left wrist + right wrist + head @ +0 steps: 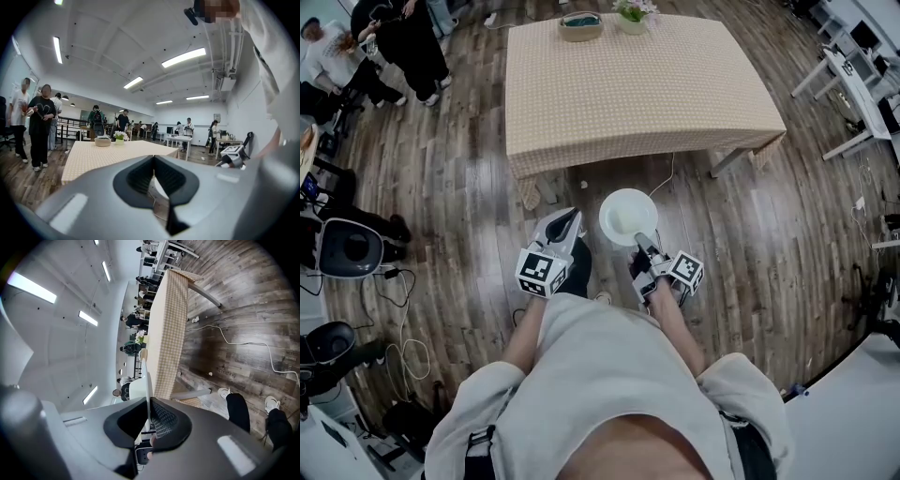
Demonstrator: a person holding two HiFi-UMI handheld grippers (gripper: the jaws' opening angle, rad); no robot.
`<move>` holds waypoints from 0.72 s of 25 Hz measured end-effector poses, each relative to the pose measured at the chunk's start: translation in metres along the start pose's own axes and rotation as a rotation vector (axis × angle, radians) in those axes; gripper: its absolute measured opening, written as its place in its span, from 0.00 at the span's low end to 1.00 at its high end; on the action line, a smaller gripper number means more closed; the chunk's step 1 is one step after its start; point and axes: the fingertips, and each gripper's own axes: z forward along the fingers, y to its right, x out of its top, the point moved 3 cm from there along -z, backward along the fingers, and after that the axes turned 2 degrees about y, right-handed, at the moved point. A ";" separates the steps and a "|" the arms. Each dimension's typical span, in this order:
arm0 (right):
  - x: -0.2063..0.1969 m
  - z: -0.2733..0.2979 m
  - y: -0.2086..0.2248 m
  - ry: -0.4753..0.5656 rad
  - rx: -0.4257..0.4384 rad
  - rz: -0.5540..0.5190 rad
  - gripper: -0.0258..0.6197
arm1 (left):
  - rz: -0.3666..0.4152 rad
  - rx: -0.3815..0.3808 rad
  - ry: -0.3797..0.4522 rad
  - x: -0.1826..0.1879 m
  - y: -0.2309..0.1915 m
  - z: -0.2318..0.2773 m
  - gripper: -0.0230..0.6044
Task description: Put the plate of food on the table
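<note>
The step in hand looked like the carry, not yet the set-down: the plate (pixel 626 216) was in the air above the wooden floor (pixel 469 187), just short of the near edge of the tabletop (pixel 628 94) and about opposite its middle. The right gripper (pixel 645 246) had its fingers closed on the plate's near rim. In the right gripper view the plate (pixel 148 380) ran edge-on as a thin white line between the pads. Whether food lay on it could not be told, as its face showed only pale. The left gripper (pixel 573 217) hung just beside the plate with its fingers closed on nothing. The next move probably called for bringing the plate forward over the near edge, keeping it level since only one rim was held, lowering it onto the checked cloth and then opening the fingers. Little stood in the way: the basket (pixel 580 25) and the flowers (pixel 632 13) sat at the far edge, well apart from the plate. A cable (pixel 670 176) trailed on the floor under the near edge, and people (pixel 408 42) stood off beyond the far left corner — a matter for the feet, not the plate
</note>
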 end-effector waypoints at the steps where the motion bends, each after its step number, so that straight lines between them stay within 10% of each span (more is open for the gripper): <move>1: 0.002 0.005 0.000 0.001 -0.002 0.001 0.06 | -0.003 -0.003 -0.001 -0.001 -0.004 0.004 0.05; 18: 0.048 0.139 -0.023 0.015 -0.111 -0.002 0.06 | -0.065 -0.057 -0.026 0.006 -0.130 0.110 0.05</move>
